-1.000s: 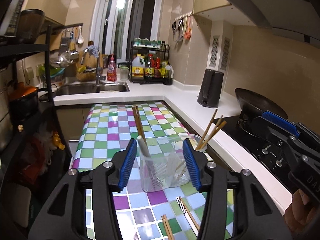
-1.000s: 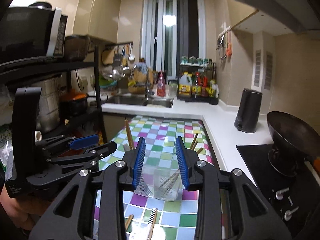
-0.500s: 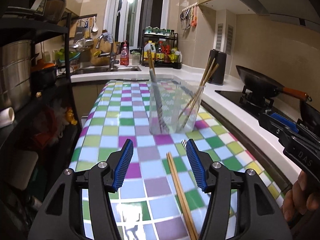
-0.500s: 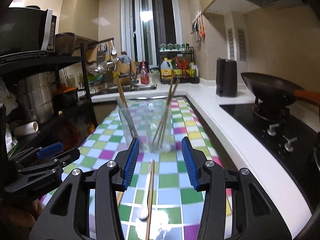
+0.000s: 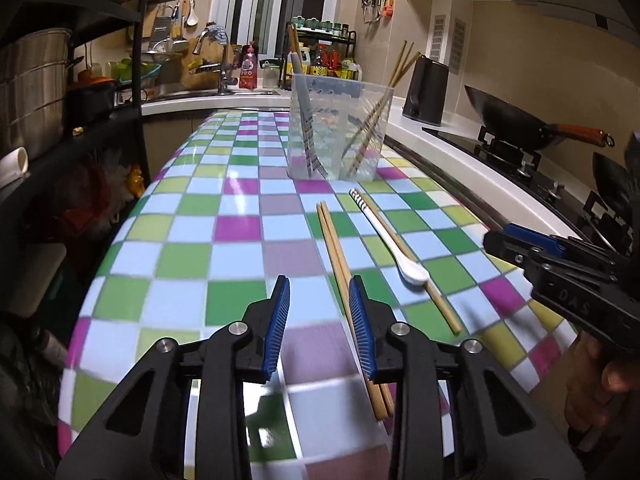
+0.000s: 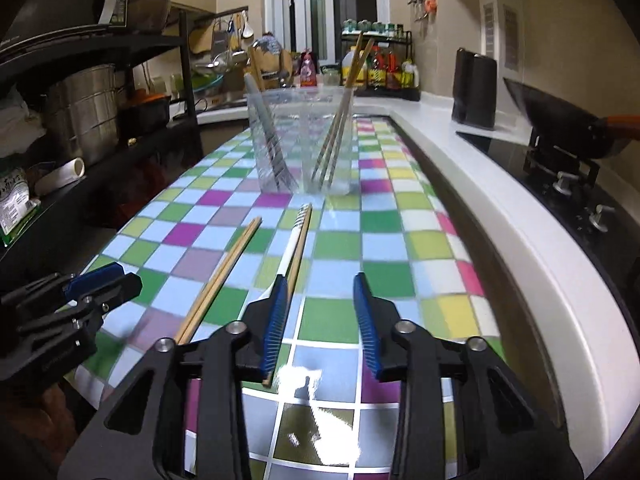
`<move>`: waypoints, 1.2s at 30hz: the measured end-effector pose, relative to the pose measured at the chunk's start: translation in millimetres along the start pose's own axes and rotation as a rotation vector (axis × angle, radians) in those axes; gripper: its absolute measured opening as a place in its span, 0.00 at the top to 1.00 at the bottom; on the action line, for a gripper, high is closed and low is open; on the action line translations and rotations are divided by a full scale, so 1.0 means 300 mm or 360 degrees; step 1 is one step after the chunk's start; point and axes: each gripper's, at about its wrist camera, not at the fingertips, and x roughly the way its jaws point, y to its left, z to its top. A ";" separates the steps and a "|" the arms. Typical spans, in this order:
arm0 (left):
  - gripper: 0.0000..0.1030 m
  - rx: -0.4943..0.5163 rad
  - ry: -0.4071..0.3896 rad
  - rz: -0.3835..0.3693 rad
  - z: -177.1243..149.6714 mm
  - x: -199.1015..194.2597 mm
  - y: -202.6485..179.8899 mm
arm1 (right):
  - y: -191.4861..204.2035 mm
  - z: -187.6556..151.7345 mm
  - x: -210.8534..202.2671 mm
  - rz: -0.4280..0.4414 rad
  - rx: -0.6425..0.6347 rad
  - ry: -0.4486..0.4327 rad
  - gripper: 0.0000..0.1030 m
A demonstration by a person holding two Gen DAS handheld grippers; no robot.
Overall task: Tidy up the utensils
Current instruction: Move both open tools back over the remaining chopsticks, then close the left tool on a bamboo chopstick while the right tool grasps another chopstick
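Observation:
A clear plastic holder stands on the checkered table, with a striped-handled spoon on its left and chopsticks on its right. On the table before it lie a pair of wooden chopsticks, a white spoon with a striped handle and a single chopstick beside the spoon. My left gripper is open and empty, low over the table just left of the pair. My right gripper is open and empty, just right of the spoon. Each gripper shows in the other's view.
A white counter runs along the table's right side, with a black kettle, a stove and a wok. A black shelf rack with metal pots stands left. A sink and bottle rack sit at the back.
Both grippers have pulled back from the holder and dropped low over the near table. The loose chopsticks and spoon now lie just ahead of the fingers. Both stay open.

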 end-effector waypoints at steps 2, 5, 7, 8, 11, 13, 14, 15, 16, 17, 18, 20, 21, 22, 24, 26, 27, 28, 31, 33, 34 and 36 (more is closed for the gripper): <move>0.71 0.0005 0.0010 -0.0001 -0.032 -0.002 -0.011 | 0.014 -0.024 0.023 0.0032 -0.0008 0.0057 0.70; 0.80 -0.0007 0.0052 -0.0012 -0.075 0.008 -0.018 | 0.039 -0.050 0.060 0.0086 -0.0023 0.0151 0.70; 0.83 -0.0015 0.0070 -0.0024 -0.086 0.017 -0.020 | 0.039 -0.067 0.080 0.0099 0.0011 0.0203 0.70; 0.83 -0.0017 0.0074 -0.0035 -0.085 0.018 -0.022 | 0.043 -0.074 0.087 0.0106 0.0014 0.0223 0.70; 0.83 0.0021 0.0070 -0.0052 -0.088 0.018 -0.047 | 0.050 -0.089 0.106 0.0137 0.0035 0.0272 0.70; 0.84 0.0052 0.0092 -0.0053 -0.092 0.026 -0.066 | 0.052 -0.096 0.116 0.0129 0.0029 0.0296 0.70; 0.85 0.0061 0.0108 -0.0047 -0.095 0.032 -0.073 | 0.050 -0.099 0.121 0.0125 0.0038 0.0304 0.70; 0.85 0.0064 0.0120 -0.0039 -0.098 0.037 -0.076 | 0.048 -0.102 0.123 0.0116 0.0042 0.0307 0.70; 0.85 0.0061 0.0126 -0.0034 -0.101 0.038 -0.075 | 0.046 -0.101 0.127 0.0106 0.0042 0.0310 0.73; 0.85 0.0059 0.0132 -0.0028 -0.103 0.041 -0.074 | 0.045 -0.104 0.130 0.0094 0.0044 0.0315 0.75; 0.85 0.0058 0.0138 -0.0021 -0.105 0.043 -0.073 | 0.040 -0.103 0.131 0.0086 0.0052 0.0319 0.78; 0.85 0.0066 0.0144 -0.0022 -0.107 0.046 -0.076 | 0.036 -0.104 0.131 0.0065 0.0055 0.0316 0.86; 0.86 0.0075 0.0146 -0.0022 -0.108 0.046 -0.080 | 0.036 -0.104 0.131 0.0065 0.0055 0.0316 0.92; 0.87 0.0082 0.0153 -0.0021 -0.111 0.048 -0.083 | 0.033 -0.104 0.132 0.0063 0.0058 0.0318 0.94; 0.91 0.0091 0.0166 -0.0009 -0.111 0.057 -0.085 | 0.025 -0.102 0.133 0.0050 0.0076 0.0318 0.94; 0.92 0.0086 0.0164 0.0008 -0.104 0.064 -0.078 | 0.011 -0.100 0.132 0.0010 0.0095 0.0310 0.94; 0.93 0.0079 0.0162 0.0023 -0.098 0.068 -0.073 | 0.001 -0.098 0.134 -0.0009 0.0108 0.0311 0.94; 0.94 0.0073 0.0162 0.0036 -0.094 0.072 -0.068 | -0.008 -0.096 0.136 -0.0027 0.0120 0.0313 0.94; 0.94 0.0047 0.0166 0.0076 -0.078 0.088 -0.048 | -0.026 -0.092 0.140 -0.0063 0.0139 0.0314 0.94; 0.94 0.0030 0.0169 0.0082 -0.070 0.096 -0.036 | -0.033 -0.090 0.143 -0.0065 0.0145 0.0314 0.94; 0.94 0.0032 0.0170 0.0080 -0.067 0.099 -0.034 | -0.035 -0.089 0.145 -0.0063 0.0145 0.0313 0.94; 0.93 0.0055 0.0165 0.0083 -0.071 0.095 -0.037 | -0.036 -0.088 0.146 -0.0070 0.0138 0.0310 0.94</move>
